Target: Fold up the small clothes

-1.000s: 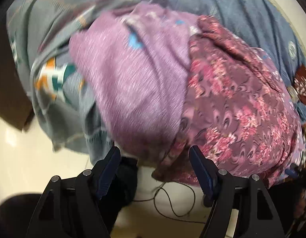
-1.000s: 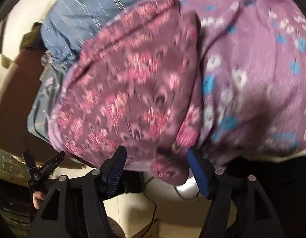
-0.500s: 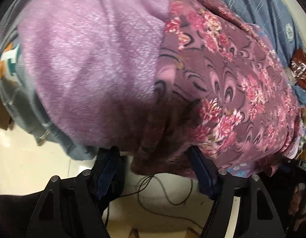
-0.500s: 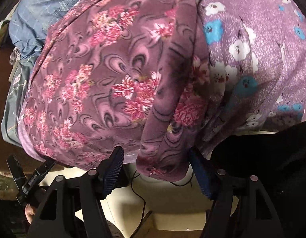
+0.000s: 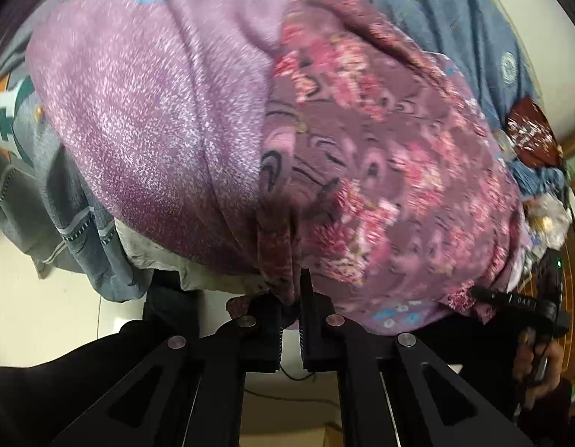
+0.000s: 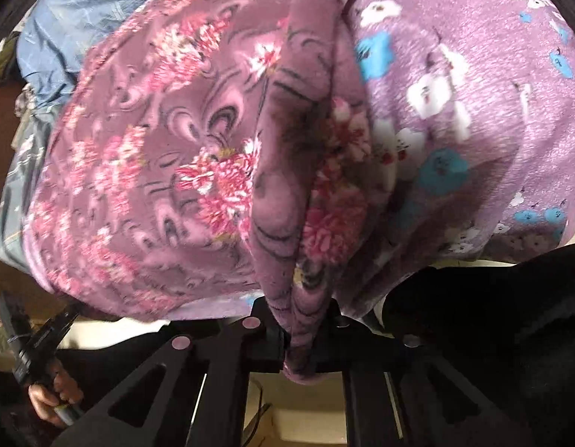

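Observation:
A maroon fleece garment with pink flowers [image 5: 391, 171] lies over the near edge of a bed, partly on top of a lilac fleece garment with blue and white flowers [image 5: 157, 111]. My left gripper [image 5: 290, 298] is shut on the maroon garment's near edge. In the right wrist view my right gripper [image 6: 300, 335] is shut on another fold of the same maroon garment [image 6: 168, 156]; the lilac garment [image 6: 473, 85] lies to its right. Cloth hides the fingertips of both grippers.
A blue checked sheet [image 5: 455, 18] covers the bed behind the garments. A grey patterned cloth [image 5: 37, 193] hangs at the left. A brown packet [image 5: 529, 132] lies at the right. Pale floor with a thin cable [image 5: 283, 376] is below. The other gripper shows at each view's edge [image 6: 37, 342].
Both grippers have gone from open to shut, each pinching the near edge of the maroon flowered garment. The cloth now bunches between the jaws.

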{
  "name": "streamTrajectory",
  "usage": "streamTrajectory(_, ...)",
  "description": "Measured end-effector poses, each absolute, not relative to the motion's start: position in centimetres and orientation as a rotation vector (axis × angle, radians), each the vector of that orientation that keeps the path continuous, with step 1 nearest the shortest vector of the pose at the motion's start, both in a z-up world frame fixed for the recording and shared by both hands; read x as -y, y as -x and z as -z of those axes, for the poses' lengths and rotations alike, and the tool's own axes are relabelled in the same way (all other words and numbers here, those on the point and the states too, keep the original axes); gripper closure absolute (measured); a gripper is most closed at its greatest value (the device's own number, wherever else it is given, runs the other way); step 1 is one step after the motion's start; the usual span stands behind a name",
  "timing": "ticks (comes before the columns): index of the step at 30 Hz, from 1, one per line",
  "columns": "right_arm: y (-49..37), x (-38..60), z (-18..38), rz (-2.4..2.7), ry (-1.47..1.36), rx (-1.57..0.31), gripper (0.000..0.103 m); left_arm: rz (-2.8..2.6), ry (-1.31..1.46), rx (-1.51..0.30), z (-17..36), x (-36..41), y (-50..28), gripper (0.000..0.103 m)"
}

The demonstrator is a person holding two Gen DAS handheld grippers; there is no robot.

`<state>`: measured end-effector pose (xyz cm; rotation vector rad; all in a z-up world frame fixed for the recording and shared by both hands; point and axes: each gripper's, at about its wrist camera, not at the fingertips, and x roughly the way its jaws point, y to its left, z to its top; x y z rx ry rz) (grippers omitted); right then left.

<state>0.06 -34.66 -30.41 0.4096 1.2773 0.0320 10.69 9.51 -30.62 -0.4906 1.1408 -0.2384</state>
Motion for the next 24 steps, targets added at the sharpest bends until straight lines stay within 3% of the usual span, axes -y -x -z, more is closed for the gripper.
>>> streamTrajectory(6, 2.2, 35.0, 24.7, -0.325, -0.481, -1.235, 0.096, 0.370, 0.464, -1.124, 26.7, -10.4, -8.9, 0.099)
streamTrajectory(15, 1.3, 36.5, 14.8, -0.615, -0.621, -0.921, 0.097, 0.505, 0.430, -1.061, 20.2, -11.2, -10.2, 0.099)
streamTrajectory(22, 0.4, 37.4, 15.5, -0.628, -0.714, -0.864, 0.097, 0.396, 0.338, -1.260, 24.4, -11.1, -10.1, 0.098)
streamTrajectory(24, 0.5, 37.8, 14.9, -0.636, -0.720, -0.840, 0.097, 0.380, 0.368, -1.262, 24.7, -10.9, -10.1, 0.091)
